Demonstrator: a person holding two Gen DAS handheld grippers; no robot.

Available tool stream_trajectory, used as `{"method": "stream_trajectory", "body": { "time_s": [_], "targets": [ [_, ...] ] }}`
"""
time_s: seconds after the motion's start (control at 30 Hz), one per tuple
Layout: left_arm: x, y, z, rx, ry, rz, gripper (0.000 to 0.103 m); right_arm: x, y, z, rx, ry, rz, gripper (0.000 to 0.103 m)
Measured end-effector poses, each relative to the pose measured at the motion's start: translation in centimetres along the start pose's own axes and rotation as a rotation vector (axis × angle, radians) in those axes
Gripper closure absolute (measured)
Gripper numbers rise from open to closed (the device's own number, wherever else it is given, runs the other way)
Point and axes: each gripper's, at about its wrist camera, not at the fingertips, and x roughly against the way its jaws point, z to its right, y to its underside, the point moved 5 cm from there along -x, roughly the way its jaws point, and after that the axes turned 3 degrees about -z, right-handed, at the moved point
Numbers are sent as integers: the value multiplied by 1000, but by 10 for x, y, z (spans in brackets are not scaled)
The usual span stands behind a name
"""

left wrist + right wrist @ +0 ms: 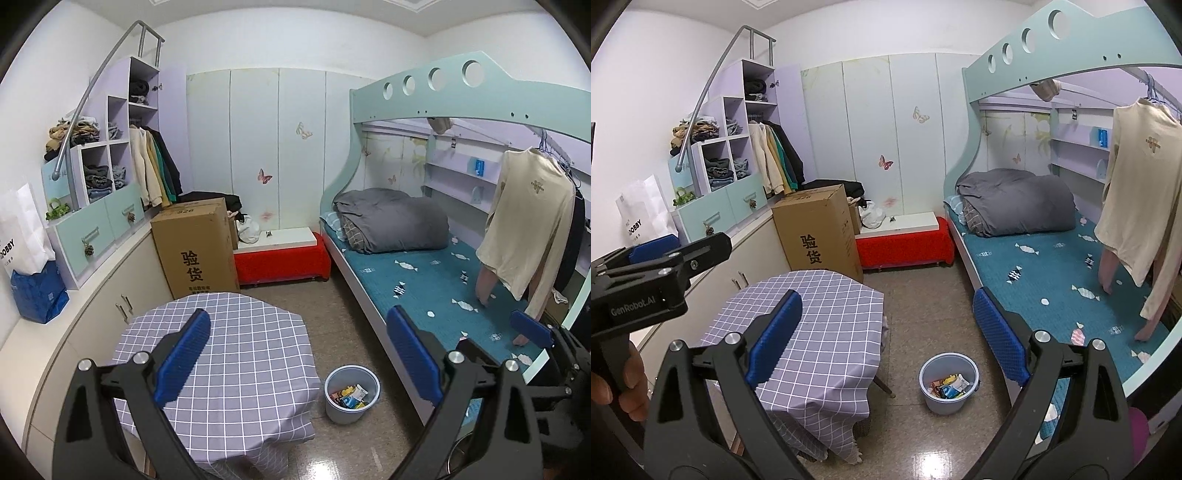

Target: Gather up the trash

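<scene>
A light blue trash bin (352, 393) (948, 382) stands on the floor between the table and the bed, and colourful wrappers (349, 397) (951, 386) lie inside it. My left gripper (299, 354) is open with nothing between its blue pads, held high over the table's right edge, up and left of the bin. My right gripper (886, 336) is open too and holds nothing, with the bin showing low between its fingers. One blue pad (532, 328) of the right gripper shows at the right edge of the left wrist view. A hand (613, 387) holds the left gripper's handle.
A table with a grey checked cloth (221, 332) (812, 314) stands left of the bin. Behind it are a cardboard box (195, 247) and a red bench (280, 258). The bunk bed (436, 280) runs along the right, with a cream shirt (528, 221) hanging over it. Cabinets (92, 295) line the left wall.
</scene>
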Motion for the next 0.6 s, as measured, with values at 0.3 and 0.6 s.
{"method": "stream_trajectory", "body": {
  "time_s": [0.3, 0.6],
  "targets": [
    [-3, 2, -3, -3, -4, -7, 9, -1, 2, 0, -3, -3, -3, 11],
    [-5, 2, -4, -6, -9, -9, 9, -6, 6, -7, -7, -6, -12, 11]
  ]
}}
